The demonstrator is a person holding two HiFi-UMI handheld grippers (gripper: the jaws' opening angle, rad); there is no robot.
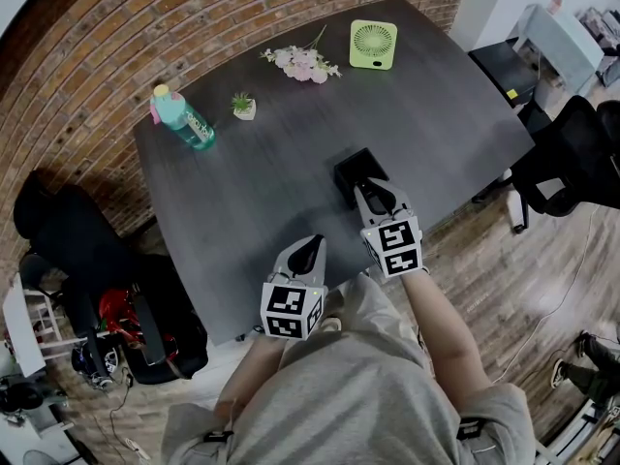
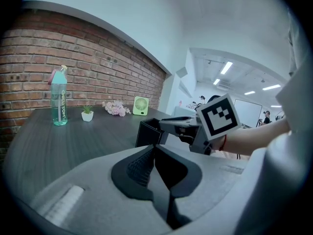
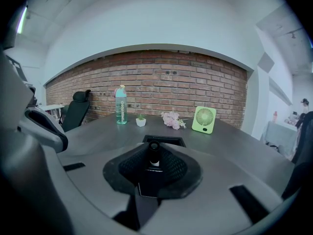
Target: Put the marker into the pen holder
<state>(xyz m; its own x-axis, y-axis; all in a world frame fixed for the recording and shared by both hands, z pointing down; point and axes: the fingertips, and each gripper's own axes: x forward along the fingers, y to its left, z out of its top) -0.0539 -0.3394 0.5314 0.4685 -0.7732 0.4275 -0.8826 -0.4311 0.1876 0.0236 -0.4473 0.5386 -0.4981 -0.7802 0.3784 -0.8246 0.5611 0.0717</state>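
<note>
A dark wood-grain surface [image 1: 242, 192] runs up to a brick wall, and the black square pen holder [image 1: 360, 172] stands toward its near side. The right tongs [image 1: 376, 190] hover over the holder's near rim, pinching the marker [image 3: 154, 153], which points out along the jaws. The left tongs [image 1: 312, 245] are pressed together with nothing between them, just beside the right and nearer the person.

The marker looks nearly level. Unless it is tipped downward, its end may strike the rim and shove or topple the holder, which seems light. Let go too soon, it would probably land on the surface and roll.

Nothing blocks the opening. The teal water bottle [image 1: 182, 117], small potted plant [image 1: 243, 107], pink flowers [image 1: 302, 63] and green fan [image 1: 373, 45] stand well apart on the far side.
</note>
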